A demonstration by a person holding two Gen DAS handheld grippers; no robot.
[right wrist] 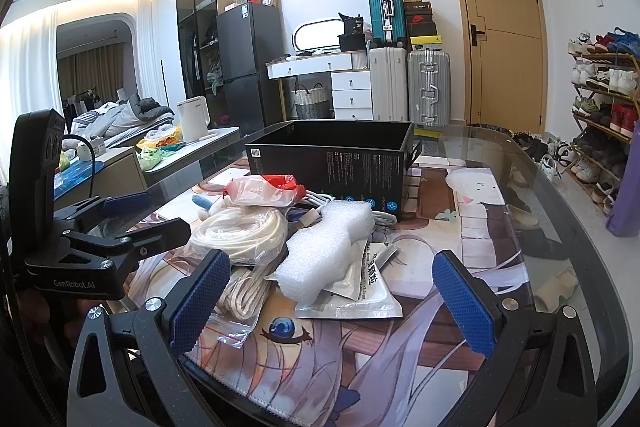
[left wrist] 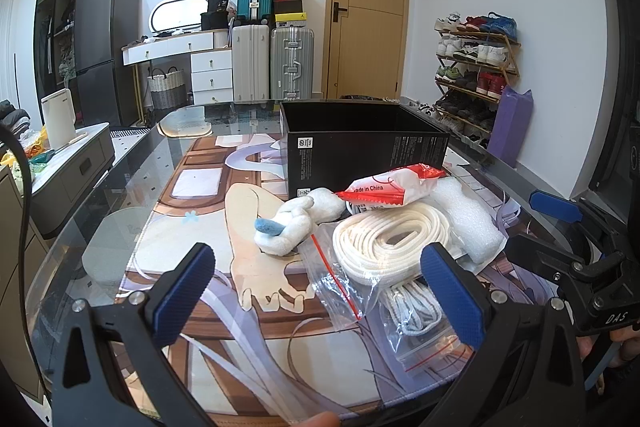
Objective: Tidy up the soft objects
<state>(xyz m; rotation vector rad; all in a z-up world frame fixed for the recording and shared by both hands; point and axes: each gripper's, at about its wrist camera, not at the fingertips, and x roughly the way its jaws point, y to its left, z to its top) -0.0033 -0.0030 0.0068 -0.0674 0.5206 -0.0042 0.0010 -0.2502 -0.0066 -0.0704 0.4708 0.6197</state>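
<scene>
Both grippers, left (left wrist: pixel 320 291) and right (right wrist: pixel 334 297), gape; rope coil (left wrist: pixel 390 245) beyond.

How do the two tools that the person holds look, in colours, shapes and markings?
Both are alike. The left tool and the right tool each have a black angular frame with silver screws and two fingers faced with blue textured pads. One body reads "GenRobot.AI", the other "DAS". A black cable hangs beside the left one.

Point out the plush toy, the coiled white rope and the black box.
plush toy (left wrist: pixel 294 223): left wrist view, on its white body.
coiled white rope (left wrist: pixel 384 239): left wrist view, on the near loops of the coil.
black box (right wrist: pixel 332 163): right wrist view, on its printed front wall.
</scene>
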